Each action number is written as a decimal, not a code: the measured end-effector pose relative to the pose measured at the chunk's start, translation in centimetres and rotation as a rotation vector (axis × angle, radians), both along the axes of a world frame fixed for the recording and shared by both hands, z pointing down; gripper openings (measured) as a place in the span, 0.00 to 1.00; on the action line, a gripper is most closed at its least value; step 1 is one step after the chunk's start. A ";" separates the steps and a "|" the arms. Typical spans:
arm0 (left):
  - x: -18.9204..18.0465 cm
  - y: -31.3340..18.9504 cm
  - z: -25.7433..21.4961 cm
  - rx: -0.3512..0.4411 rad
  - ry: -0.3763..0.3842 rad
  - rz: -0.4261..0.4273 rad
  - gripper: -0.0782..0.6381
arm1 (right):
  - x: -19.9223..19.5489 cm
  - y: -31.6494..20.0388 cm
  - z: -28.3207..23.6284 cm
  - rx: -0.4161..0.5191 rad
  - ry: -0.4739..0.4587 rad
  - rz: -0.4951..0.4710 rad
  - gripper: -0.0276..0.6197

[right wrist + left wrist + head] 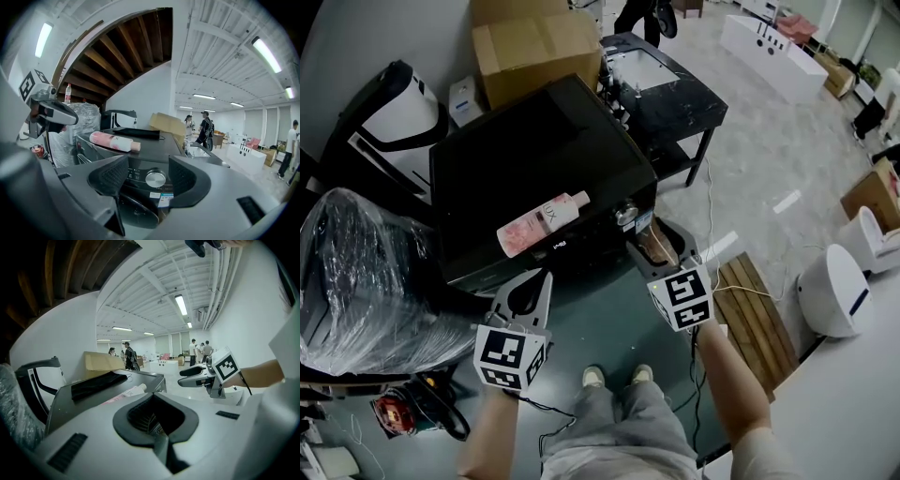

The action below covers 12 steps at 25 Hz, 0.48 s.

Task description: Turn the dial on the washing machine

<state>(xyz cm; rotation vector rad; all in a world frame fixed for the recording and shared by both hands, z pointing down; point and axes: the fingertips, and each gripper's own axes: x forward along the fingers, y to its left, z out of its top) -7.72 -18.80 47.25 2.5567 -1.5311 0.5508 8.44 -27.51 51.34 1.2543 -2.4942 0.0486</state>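
Note:
The black washing machine (544, 169) stands in front of me, with a silver dial (625, 214) at the right end of its front panel. A pink bottle (542, 223) lies on its lid. My right gripper (661, 239) is open just below and in front of the dial, apart from it. In the right gripper view the dial (155, 178) shows between the spread jaws of the right gripper (149, 176), with nothing held. My left gripper (530, 291) hangs lower left, before the machine's front. Its tips meet in the left gripper view (152, 397), shut on nothing.
A cardboard box (534, 47) rests behind the machine. A black table with a sink (675, 94) stands to the right. A plastic-wrapped bundle (366, 281) lies left, a wooden pallet (759, 319) and white fixtures (830, 291) right. People stand far back.

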 end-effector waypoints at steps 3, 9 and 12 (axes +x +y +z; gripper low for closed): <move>0.4 -0.6 1.3 -0.022 0.071 0.023 0.13 | -0.9 -1.3 1.9 0.001 0.016 -0.013 0.49; 1.0 -2.0 3.6 -0.001 0.079 0.038 0.13 | -1.5 -3.7 4.8 -0.007 0.070 -0.022 0.51; 0.9 -2.5 4.6 -0.012 0.108 0.042 0.13 | -1.8 -4.9 7.3 -0.040 0.073 -0.032 0.52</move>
